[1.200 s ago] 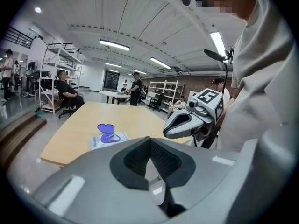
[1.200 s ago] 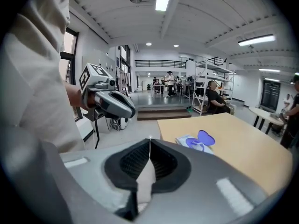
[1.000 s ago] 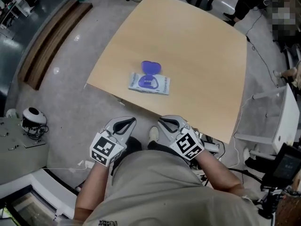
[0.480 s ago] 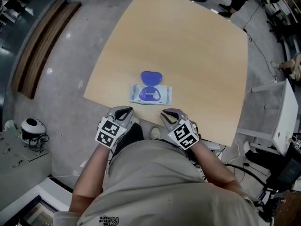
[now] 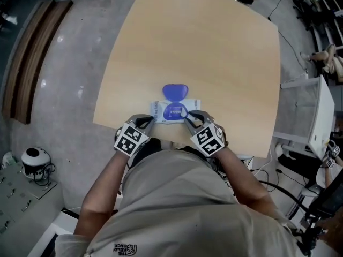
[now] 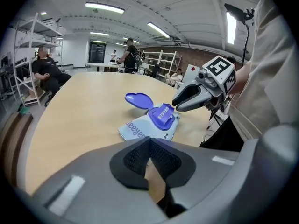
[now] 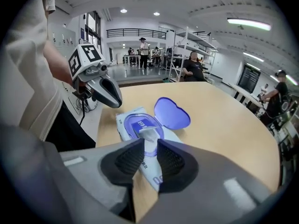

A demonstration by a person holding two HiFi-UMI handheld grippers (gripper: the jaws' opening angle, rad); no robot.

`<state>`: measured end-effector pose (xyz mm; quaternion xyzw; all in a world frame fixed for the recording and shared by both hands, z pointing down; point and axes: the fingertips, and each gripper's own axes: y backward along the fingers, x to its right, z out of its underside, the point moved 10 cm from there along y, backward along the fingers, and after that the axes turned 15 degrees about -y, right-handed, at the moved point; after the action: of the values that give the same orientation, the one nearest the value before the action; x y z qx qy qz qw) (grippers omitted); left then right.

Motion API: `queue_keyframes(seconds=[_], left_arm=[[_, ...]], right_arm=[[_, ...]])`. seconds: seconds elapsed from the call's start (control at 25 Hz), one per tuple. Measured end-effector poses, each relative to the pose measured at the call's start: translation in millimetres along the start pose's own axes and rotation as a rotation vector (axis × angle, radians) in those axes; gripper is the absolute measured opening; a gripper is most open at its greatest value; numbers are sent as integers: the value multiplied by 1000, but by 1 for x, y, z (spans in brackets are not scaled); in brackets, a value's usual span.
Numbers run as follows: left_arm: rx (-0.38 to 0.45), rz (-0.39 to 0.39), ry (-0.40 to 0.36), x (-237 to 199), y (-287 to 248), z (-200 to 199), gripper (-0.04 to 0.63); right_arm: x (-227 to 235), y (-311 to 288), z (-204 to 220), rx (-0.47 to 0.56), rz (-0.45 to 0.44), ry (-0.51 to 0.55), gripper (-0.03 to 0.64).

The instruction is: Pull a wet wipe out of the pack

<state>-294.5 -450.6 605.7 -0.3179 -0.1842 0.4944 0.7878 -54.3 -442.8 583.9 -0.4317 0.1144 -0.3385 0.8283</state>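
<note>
count: one wet wipe pack (image 5: pixel 174 110), one counter (image 5: pixel 214 47), two claws
pack: lay flat on the counter near its front edge; one blue lid (image 5: pixel 174 91) flipped open toward the far side
wipe: one white tuft (image 7: pixel 148 135) stood up out of the pack's opening
left claw (image 5: pixel 146 121): clenched, pads met, nothing between them; tip just beside the pack's left end
right claw (image 5: pixel 192 116): released, jaws a narrow gap apart, nothing gripped; tuft seen through the gap; tip at the pack's right end
</note>
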Motion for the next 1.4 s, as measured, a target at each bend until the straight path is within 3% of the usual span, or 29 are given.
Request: queue_keyframes(seconds=[0.28,0.64,0.88,1.4], left_arm=[[-28,110,-64,-14,-29,13,8],[-25,189,-71,-22,-39,18,8],[-32,204,-100,-23,-41,22,8],[-61,174,-121,-16,-40,17,8]], right_arm=[[6,-25,-5,-35,25,-9,77],[-3,-44,-12,-77,0,51,77],[-10,-47,-10,-67,16,50,12],[-1,-17,-6,10,65,-93,6]])
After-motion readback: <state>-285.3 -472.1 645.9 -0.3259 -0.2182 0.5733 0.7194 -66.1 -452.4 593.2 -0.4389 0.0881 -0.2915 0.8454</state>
